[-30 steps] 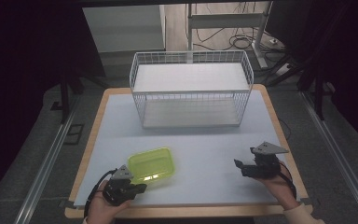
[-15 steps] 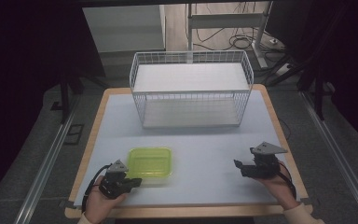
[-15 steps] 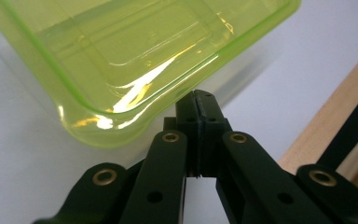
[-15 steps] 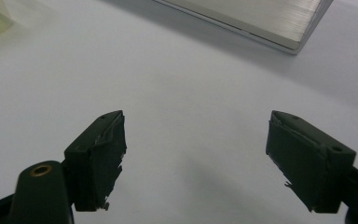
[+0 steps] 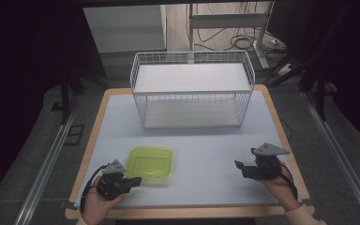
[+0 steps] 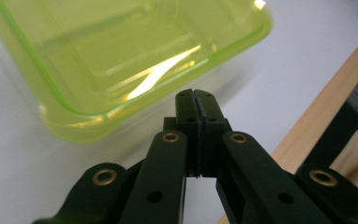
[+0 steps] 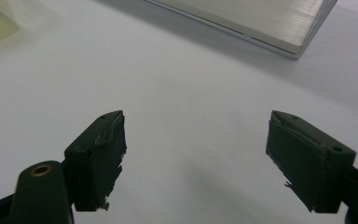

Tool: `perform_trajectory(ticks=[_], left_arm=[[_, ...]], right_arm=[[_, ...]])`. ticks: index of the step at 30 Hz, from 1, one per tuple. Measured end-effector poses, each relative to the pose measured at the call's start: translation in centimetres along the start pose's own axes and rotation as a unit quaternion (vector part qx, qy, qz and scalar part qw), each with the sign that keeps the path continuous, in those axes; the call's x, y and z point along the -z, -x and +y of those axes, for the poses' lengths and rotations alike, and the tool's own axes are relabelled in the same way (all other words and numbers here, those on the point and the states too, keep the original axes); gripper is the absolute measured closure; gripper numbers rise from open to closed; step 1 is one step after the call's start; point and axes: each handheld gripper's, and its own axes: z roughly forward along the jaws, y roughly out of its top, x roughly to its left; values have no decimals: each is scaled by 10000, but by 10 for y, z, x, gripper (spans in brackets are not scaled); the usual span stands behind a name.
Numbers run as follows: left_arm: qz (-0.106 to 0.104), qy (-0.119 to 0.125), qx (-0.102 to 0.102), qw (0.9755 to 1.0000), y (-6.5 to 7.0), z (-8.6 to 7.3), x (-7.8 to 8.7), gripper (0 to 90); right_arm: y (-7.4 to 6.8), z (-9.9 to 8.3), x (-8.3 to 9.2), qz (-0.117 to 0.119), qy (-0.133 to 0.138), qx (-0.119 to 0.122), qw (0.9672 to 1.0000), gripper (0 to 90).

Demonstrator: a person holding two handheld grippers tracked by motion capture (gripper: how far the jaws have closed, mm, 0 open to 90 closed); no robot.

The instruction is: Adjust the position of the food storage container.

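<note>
Left gripper [image 6: 196,100] jaws pressed together, empty, just near of green container [image 5: 151,162]. Right gripper [image 7: 196,158] jaws spread wide over bare table [image 5: 206,140], near right.

a translucent lime-green container [image 5: 151,162] lies flat near the table's front-left edge.

It looked like a lab: beyond the left gripper [image 5: 136,181], a bare white table [image 5: 206,140], dark curtains, loose floor cables [image 5: 236,43] and metal rails [image 5: 44,166].
</note>
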Motion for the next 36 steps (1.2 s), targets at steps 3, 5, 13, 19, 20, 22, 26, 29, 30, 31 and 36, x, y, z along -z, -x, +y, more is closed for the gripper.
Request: perform_trajectory(ticks=[3, 5, 13, 19, 20, 22, 26, 29, 30, 31, 36], left_arm=[[85, 182, 101, 9997, -7, 2, 10, 898], [156, 328, 257, 9990, -17, 2, 19, 898], [511, 503, 799, 9942, -63, -4, 25, 898], [472, 345, 1063, 9926, -85, -10, 7, 899], [462, 312, 1085, 9925, -88, -10, 5, 898], [443, 278, 1170, 9917, -92, -10, 1, 899], [401, 197, 1166, 9922, -96, -9, -5, 898], [364, 140, 1180, 9922, -95, -9, -9, 899], [282, 82, 1187, 9925, -96, -10, -13, 899], [282, 82, 1187, 9925, -96, -10, -13, 899], [138, -88, 1119, 9936, -94, -10, -24, 899]], right_arm=[[0, 0, 1, 2, 7, -3, 10000, 202], [1, 0, 1, -8, 10, -11, 10000, 202], [0, 0, 0, -31, -7, -17, 10000, 202], [0, 0, -1, -32, -30, -30, 10000, 202], [-1, 0, -1, -33, -33, -31, 10000, 202], [0, 0, -1, -38, -36, -36, 10000, 202], [0, 0, -1, -48, -42, -46, 10000, 202], [0, 0, -2, -45, -49, -43, 10000, 201], [-1, 0, -2, -44, -55, -38, 10000, 202], [-1, 0, -2, -44, -55, -38, 10000, 202], [-3, 0, -2, -27, -48, 18, 10000, 202]])
